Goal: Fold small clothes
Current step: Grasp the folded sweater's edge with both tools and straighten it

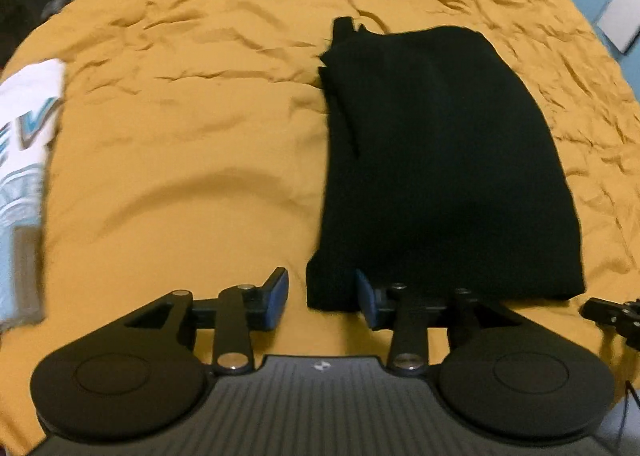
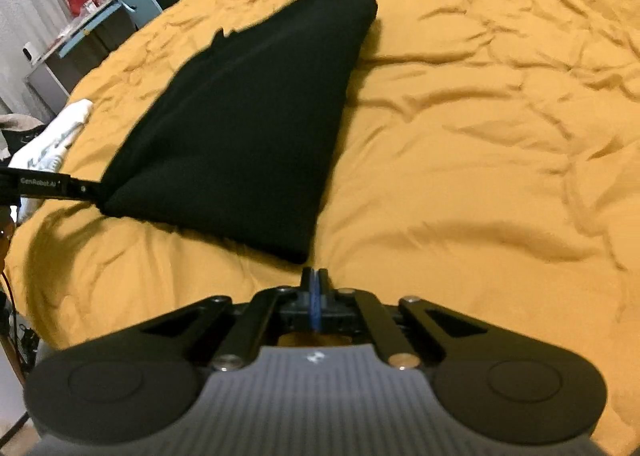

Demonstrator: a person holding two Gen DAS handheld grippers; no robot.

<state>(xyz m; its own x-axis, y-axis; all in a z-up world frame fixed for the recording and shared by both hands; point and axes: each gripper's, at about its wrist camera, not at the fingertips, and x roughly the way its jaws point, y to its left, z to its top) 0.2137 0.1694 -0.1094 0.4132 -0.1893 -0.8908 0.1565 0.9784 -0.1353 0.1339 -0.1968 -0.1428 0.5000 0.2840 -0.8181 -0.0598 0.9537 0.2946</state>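
bed (image 1: 180, 128) under wrinkled mustard cover. black garment (image 1: 440, 160) lies mid-bed as a long narrow strip, already folded lengthwise by the look of it; layered edges show on its left side. judged partway: cross folds still to do. white printed garment (image 1: 28, 128) sits at the bed's left edge, well apart, fold state unclear. left tool (image 1: 322, 298) spread, straddling the strip's near left corner. right tool (image 2: 316, 288) pressed together, empty, just short of the near right corner.

The white printed garment (image 1: 24, 176) is blurred and edge-cropped, its lettering perhaps unreadable.
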